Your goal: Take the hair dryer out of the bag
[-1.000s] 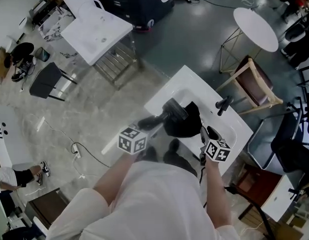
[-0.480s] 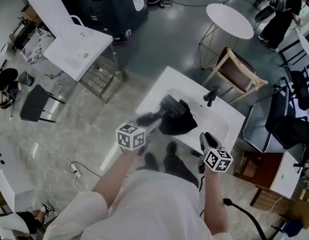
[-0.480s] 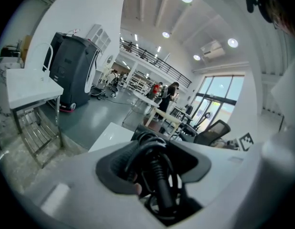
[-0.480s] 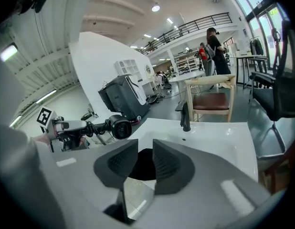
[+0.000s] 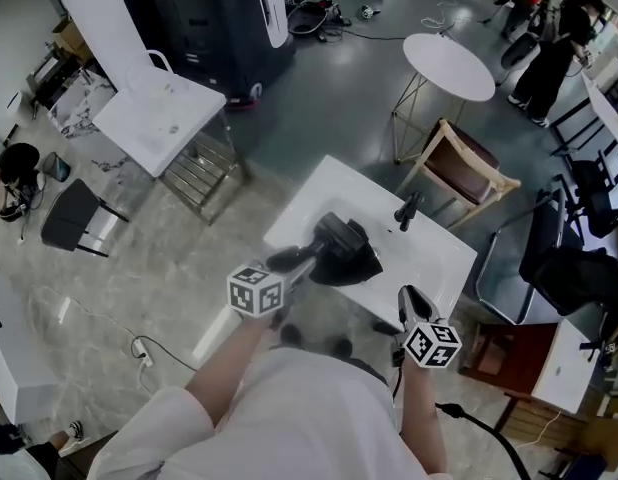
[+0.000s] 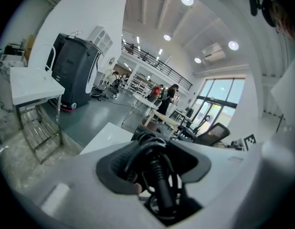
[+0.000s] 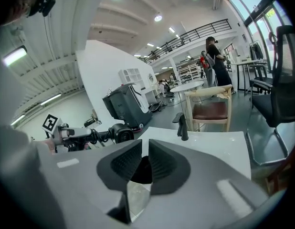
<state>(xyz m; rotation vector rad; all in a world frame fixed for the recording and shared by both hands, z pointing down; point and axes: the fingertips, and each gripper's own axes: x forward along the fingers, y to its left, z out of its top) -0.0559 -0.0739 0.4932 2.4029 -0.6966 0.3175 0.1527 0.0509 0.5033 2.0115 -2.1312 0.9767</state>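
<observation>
Head view, looking steeply down: a person in a white top stands at a white table point(image 5: 439, 260) with a two-jaw gripper in each hand. The left gripper point(image 5: 286, 265) is clamped on the handle end of a dark hair dryer point(image 5: 334, 236). The dryer's barrel reaches away from the person, above a black bag point(image 5: 363, 267) that lies slumped on the table. In the left gripper view, the coiled black cord point(image 6: 157, 168) and its ribbed sleeve fill the space between the jaws, which stand wide around that bundle. The right gripper point(image 5: 408, 298) hovers at the near edge of the table, apart from the bag. Its jaws have just been closing and are now only a narrow slit apart, with nothing between them. A second ago that gripper's tips were at the bag's near rim with the jaws spread, and the bag bulged higher around the dryer. Since then the right gripper has drawn back toward the person, and the bag has sagged flatter. The right gripper view shows the dryer's round barrel in the air beside the left gripper's marker cube, with no fabric on it. From above the barrel overlaps the bag, so it is hard to be sure the bag's mouth is fully clear of it. The dryer looks out, or all but out, leaving the left gripper only to carry it clear
</observation>
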